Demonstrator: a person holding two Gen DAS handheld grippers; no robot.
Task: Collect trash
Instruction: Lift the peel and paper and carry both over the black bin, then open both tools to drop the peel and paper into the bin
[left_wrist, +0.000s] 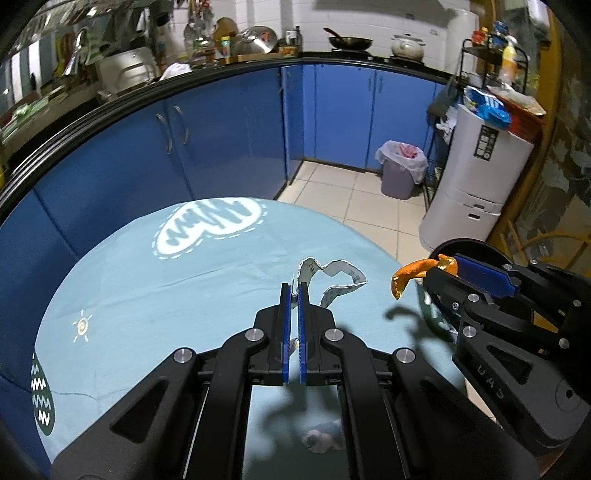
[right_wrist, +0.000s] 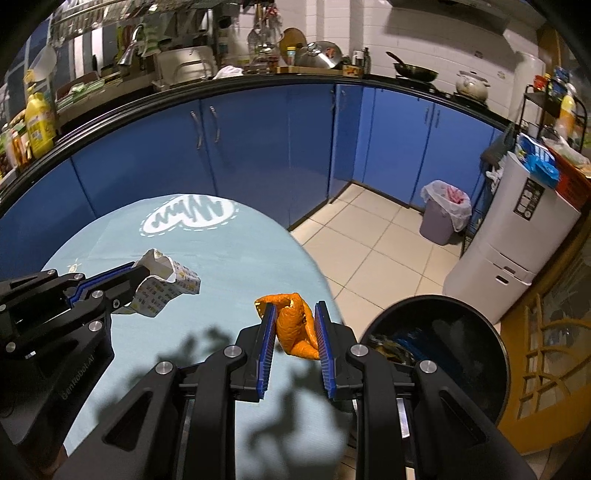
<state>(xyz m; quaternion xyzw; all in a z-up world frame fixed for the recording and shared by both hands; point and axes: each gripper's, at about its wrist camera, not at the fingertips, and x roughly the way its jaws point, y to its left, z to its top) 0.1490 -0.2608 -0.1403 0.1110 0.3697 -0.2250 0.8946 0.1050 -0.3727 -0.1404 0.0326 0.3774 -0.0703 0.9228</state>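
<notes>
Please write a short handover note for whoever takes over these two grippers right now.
Left gripper: shut on a crumpled paper wrapper, held above the table.
Right gripper: shut on an orange peel, near the table's edge.
Black bin: on the floor beside the table, just right of the right gripper.
Done: both pieces picked up.
Left: drop both into the black bin.
</notes>
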